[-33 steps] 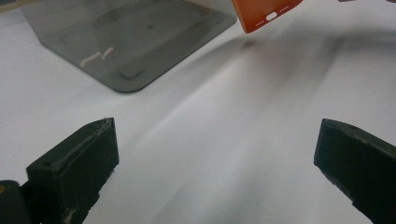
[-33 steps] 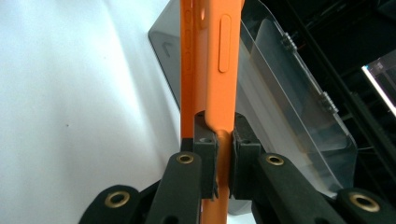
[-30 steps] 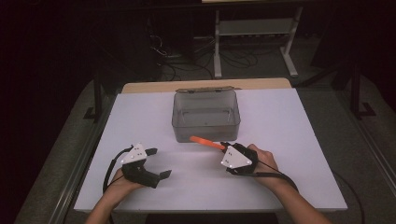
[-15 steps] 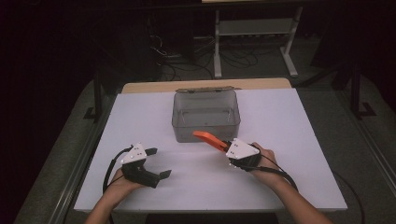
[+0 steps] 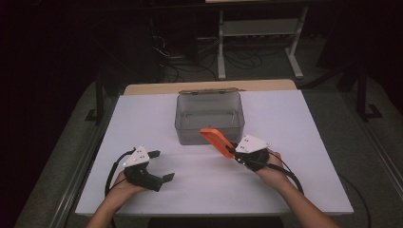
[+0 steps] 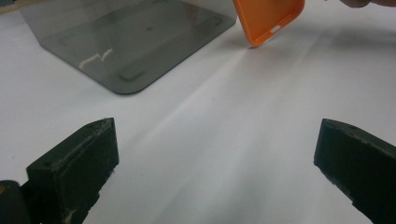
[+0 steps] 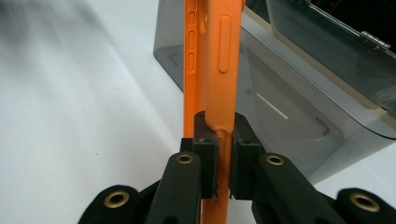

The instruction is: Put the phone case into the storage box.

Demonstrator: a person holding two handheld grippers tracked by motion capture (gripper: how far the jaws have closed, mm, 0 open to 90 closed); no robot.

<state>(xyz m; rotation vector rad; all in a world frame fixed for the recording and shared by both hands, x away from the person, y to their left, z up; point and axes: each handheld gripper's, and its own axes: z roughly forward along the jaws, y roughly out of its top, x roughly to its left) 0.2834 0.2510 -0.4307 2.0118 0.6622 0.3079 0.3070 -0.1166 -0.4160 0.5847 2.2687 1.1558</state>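
Right gripper (image 5: 233, 153) clamps orange phone case (image 5: 216, 141) at box (image 5: 209, 116) front edge | left gripper (image 5: 164, 180) agape, bare table (image 5: 294, 118) around

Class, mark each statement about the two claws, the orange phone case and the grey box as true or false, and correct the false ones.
1. The right claw is shut on the orange phone case. True.
2. The left claw grips the grey box. False: it is open and holds nothing.
3. The phone case lies inside the box. False: it is held up in front of the box.
4. The box stands on the white table. True.
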